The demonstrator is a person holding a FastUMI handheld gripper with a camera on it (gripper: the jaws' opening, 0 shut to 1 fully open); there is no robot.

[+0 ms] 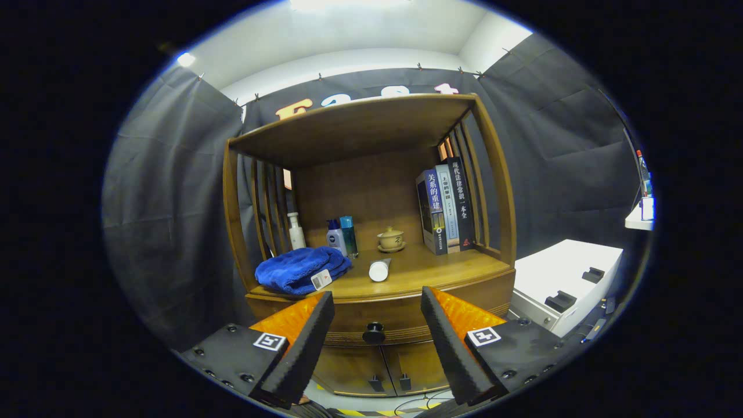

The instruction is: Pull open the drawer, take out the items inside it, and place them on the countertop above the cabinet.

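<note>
A wooden cabinet stands ahead with its drawer (380,316) closed under the countertop (441,267). The drawer's dark round knob (374,333) sits between my fingers, some way beyond them. My gripper (377,302) is open, nothing between its fingers. On the countertop lie a folded blue towel (299,268) with a small white tag, and a white tube (380,270) on its side. The drawer's contents are hidden.
At the back of the countertop stand a white pump bottle (296,231), two blue bottles (342,235), a small lidded teacup (390,238) and upright books (446,209). Two lower cabinet doors (380,371) sit below the drawer. A white box (566,281) stands to the right.
</note>
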